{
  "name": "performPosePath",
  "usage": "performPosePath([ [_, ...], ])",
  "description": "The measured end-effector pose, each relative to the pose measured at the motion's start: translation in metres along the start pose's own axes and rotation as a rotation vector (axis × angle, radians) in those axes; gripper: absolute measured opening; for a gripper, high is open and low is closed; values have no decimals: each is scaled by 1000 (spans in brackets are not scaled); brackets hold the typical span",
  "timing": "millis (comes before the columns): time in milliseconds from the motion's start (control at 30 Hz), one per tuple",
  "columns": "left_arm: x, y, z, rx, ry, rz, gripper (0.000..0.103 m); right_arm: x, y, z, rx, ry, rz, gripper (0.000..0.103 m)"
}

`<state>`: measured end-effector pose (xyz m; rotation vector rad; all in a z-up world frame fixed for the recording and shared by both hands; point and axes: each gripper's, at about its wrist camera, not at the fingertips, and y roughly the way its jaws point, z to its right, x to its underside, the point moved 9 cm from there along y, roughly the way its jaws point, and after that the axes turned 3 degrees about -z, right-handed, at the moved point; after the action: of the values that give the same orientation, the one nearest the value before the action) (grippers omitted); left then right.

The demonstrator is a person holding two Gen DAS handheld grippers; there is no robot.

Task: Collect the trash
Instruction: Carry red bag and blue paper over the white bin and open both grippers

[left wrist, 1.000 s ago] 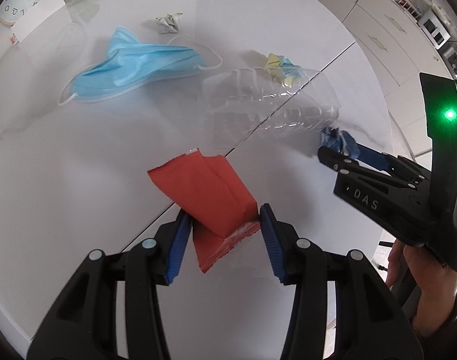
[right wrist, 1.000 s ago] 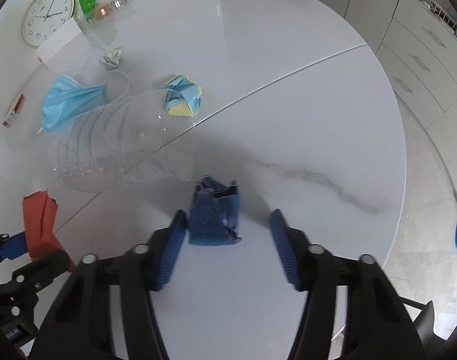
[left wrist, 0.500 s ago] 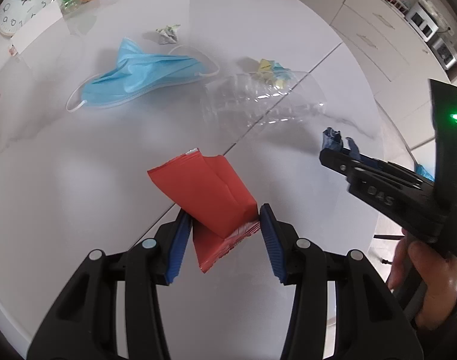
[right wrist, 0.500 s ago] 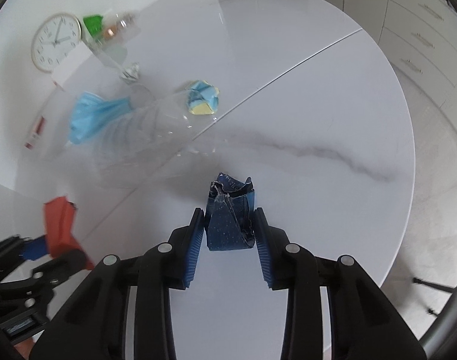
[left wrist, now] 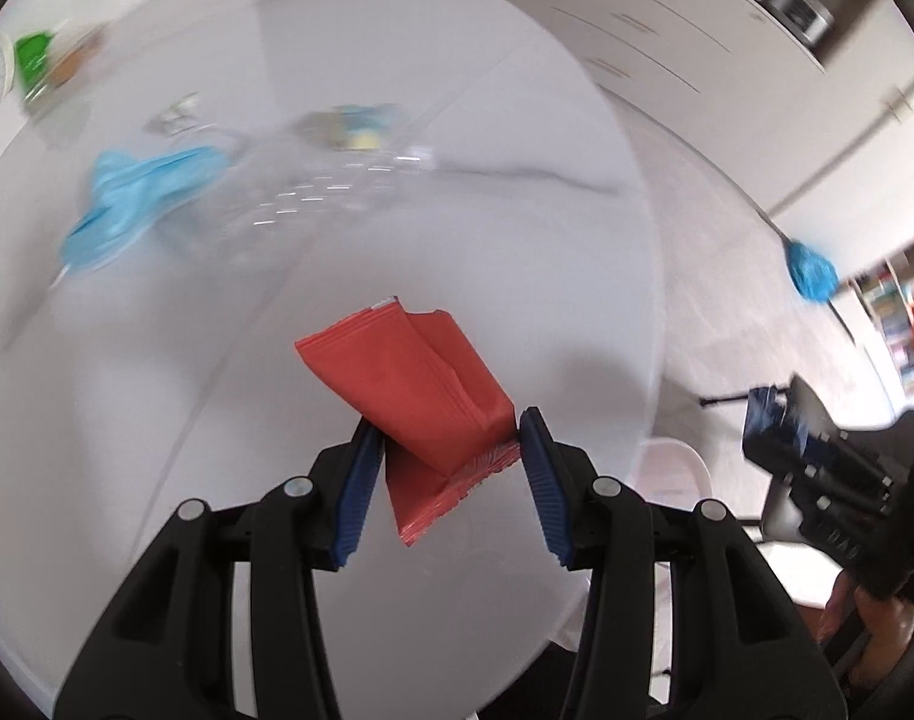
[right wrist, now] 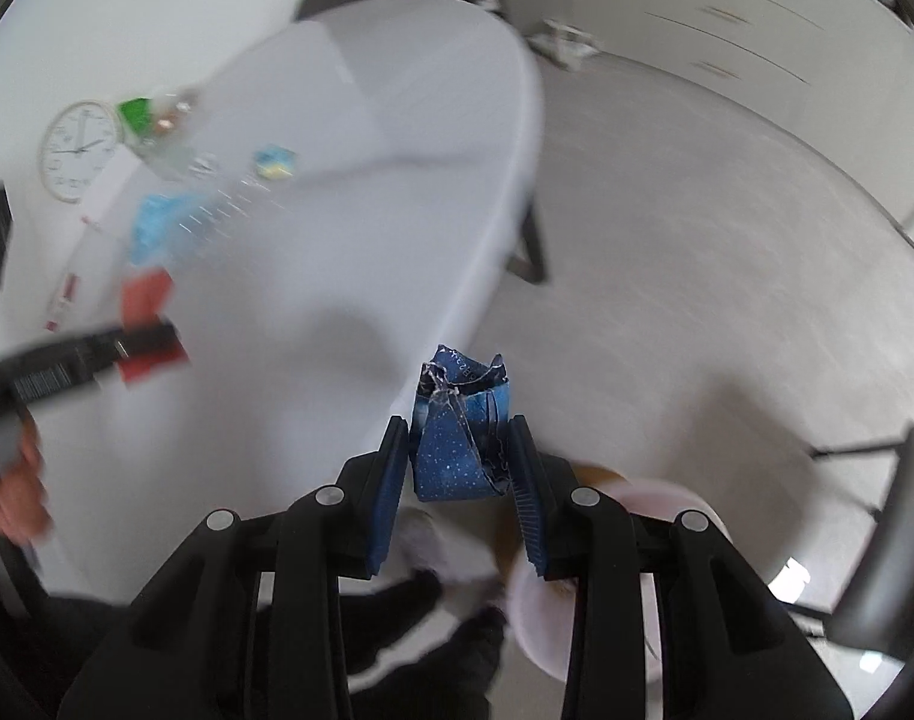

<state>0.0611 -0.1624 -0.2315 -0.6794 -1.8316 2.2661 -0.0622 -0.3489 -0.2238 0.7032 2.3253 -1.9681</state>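
Note:
My left gripper (left wrist: 448, 450) is shut on a folded red wrapper (left wrist: 415, 390) and holds it above the white table (left wrist: 157, 420). My right gripper (right wrist: 460, 456) is shut on a crumpled dark blue wrapper (right wrist: 460, 438), held past the table's edge over the floor, above a pale pink bin (right wrist: 655, 516). The right gripper (left wrist: 817, 468) also shows at the right of the left wrist view. On the table lie a blue face mask (left wrist: 139, 204), a clear plastic bottle (left wrist: 313, 198), a yellow-blue paper ball (left wrist: 349, 126) and a small grey wad (left wrist: 175, 117).
A wall clock (right wrist: 79, 150) and a green-labelled clear packet (right wrist: 151, 120) lie at the table's far side. A blue broom head (left wrist: 811, 270) rests on the floor. A dark chair (right wrist: 889, 540) stands at the right. The bin (left wrist: 673, 468) sits beside the table's near right edge.
Both grippers have lifted and swung right, away from the table's middle. The right gripper carried the blue wrapper off the table over the floor by the bin. The view is blurred by motion.

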Motion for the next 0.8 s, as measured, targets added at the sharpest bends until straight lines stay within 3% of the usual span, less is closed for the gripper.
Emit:
performPosePath([
  [133,4,3,41,26,93,-8,46,45,-1,46,27,110,-30,35],
  [333,21,6,117,88,301,-40,46,94,9,81,36,203,-86,37],
  [367,27,8,132,102,348,-51,46,99,9,85,44,217,-93,48],
  [400,33,9,147,119,394,-63,46,104,9,89,63,231,-94,66],
  [500,50,10,183,145,505,-90,46,111,-4,106,120,258,-68,85],
  [600,66,10,214,171,611,-112,46,119,-17,127,145,315,-36,96],
  [800,90,15,258,213,771,-150,46,131,-32,160,178,410,-5,97],
])
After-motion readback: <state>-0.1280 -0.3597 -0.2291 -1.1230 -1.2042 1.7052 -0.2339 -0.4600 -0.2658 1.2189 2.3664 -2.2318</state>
